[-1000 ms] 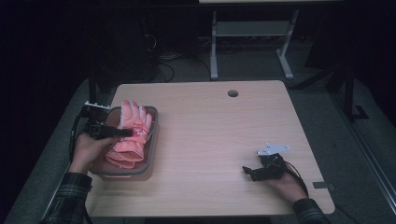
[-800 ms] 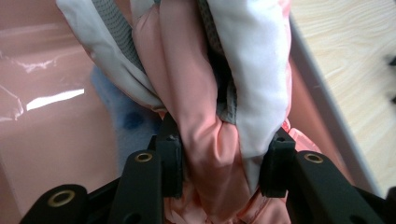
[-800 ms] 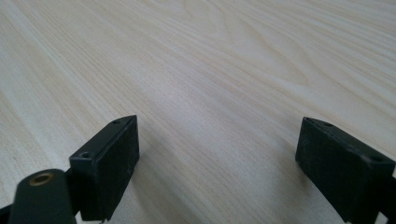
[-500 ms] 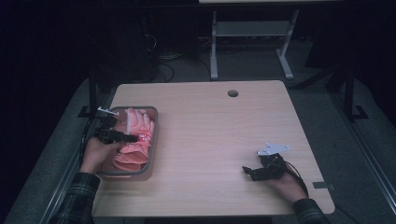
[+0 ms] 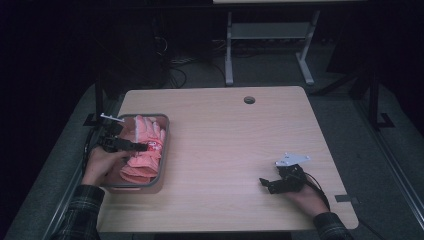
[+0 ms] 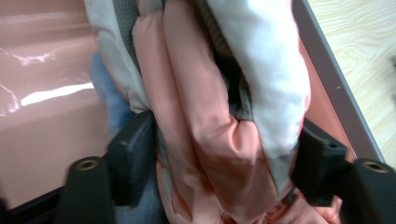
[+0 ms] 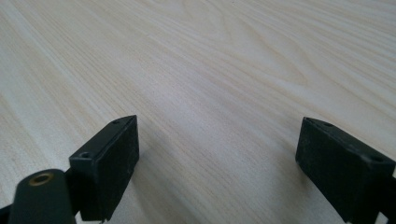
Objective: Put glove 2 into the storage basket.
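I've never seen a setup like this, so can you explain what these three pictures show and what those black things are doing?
A person sits at a wooden table with a two-jaw tool in each hand. The high view looks down from above; each other picture comes from a camera riding on one tool. The left hand-held gripper reaches into a grey tray holding pink gloves. Its jaws have just been opening, with a glove between them, so whether the pads press it is hard to tell. The right hand-held gripper rests open on bare wood, holding nothing.

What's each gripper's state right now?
Left gripper: jaws just opening, pink glove between them in the tray.
Right gripper: open, empty, on table.
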Available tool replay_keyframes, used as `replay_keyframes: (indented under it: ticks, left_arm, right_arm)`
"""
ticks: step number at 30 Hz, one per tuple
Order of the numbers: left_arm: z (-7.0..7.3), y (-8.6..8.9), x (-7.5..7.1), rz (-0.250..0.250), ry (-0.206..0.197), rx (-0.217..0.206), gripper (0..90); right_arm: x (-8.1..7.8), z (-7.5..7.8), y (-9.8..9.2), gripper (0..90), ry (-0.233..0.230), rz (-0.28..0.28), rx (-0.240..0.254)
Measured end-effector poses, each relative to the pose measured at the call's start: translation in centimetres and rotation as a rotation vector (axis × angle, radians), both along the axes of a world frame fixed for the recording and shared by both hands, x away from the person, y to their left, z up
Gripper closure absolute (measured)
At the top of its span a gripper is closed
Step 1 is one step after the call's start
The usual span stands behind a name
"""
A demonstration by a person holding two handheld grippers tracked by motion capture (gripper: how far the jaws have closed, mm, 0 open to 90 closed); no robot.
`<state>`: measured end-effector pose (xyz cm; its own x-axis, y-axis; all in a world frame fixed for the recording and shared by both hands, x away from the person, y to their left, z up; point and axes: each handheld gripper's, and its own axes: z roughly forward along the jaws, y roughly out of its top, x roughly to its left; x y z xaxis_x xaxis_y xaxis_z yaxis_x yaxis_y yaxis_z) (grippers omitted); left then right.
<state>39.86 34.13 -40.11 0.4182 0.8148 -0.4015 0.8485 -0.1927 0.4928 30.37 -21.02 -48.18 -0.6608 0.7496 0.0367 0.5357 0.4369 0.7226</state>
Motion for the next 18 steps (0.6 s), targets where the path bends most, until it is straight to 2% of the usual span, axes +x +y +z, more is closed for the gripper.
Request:
replay_keyframes:
  ticks: [5,10,14,18]
  left_arm:
    - [1.0,0.3,-0.2,0.002,-0.042,0.010,24.1]
    - [2.2,0.8,-0.7,-0.003,-0.101,0.026,18.1]
    - [3.1,1.3,-1.2,0.006,-0.144,0.029,17.2]
    - [4.0,1.5,-1.7,0.002,-0.182,0.011,17.2]
  right_arm:
    - [0.0,0.0,0.0,13.2,0.000,0.000,0.000]
    - [0.0,0.0,0.0,13.1,0.000,0.000,-0.001]
    - [0.0,0.0,0.0,13.2,0.000,-0.001,0.000]
    - [0.0,0.0,0.0,13.2,0.000,-0.001,0.000]
